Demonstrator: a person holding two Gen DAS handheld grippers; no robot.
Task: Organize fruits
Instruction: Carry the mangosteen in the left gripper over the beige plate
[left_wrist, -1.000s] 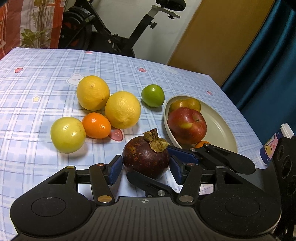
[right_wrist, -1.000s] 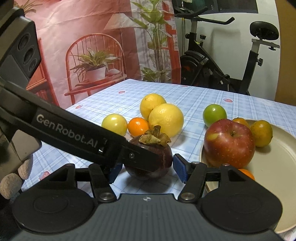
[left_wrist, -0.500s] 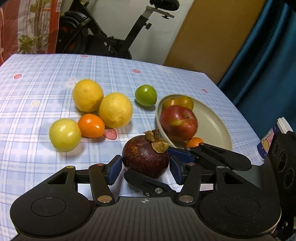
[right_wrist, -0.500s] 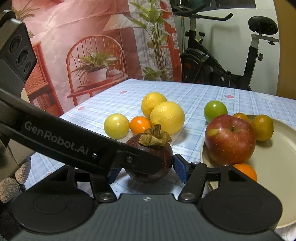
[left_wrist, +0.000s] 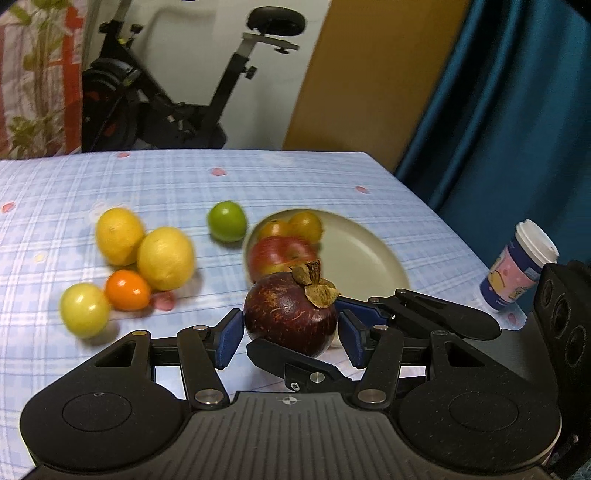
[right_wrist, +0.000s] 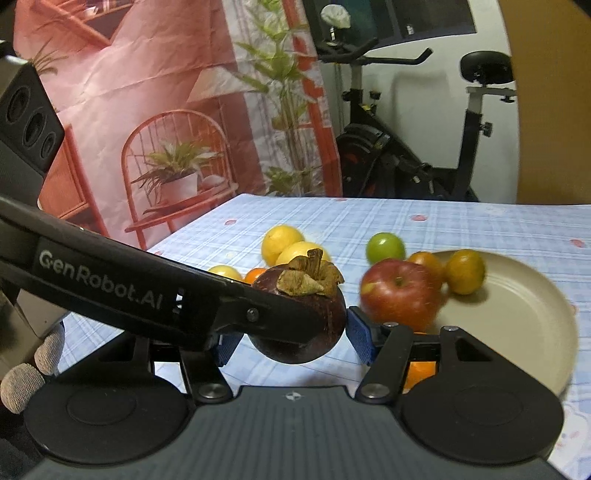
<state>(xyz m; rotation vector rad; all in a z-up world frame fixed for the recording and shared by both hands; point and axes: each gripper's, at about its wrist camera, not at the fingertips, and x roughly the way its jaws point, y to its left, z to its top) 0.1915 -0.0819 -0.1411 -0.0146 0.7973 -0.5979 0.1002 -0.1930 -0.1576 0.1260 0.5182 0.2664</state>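
**Two hand-held grippers carrying the mangosteen toward the plate**

The mangosteen sits at the lower centre of the left wrist view, and in the right wrist view it hangs above the checked cloth with a shadow beneath it, so it looks clear of the bench; the left hand-held gripper has its blue pads against the fruit's two sides, jaws at a middling width; the right hand-held gripper comes in across it, one finger pressed low on the fruit and the other blue pad at its right flank; both appear to be holding the same mangosteen.

The plate lies just beyond, centre right, already carrying a red apple and small orange fruits; lemons, a green fruit and a pale yellow fruit are loose on the cloth at the left.

To do this step well, I judge the two hands should travel together at one pace, since uneven motion could twist the round fruit out of the pads; keep the squeeze steady rather than harder, as the rind may bruise; aim for the bare right part of the plate, clear of the apple; lower until the fruit rests on the plate before either hand-held gripper lets go; mind the paper cup at the right edge.
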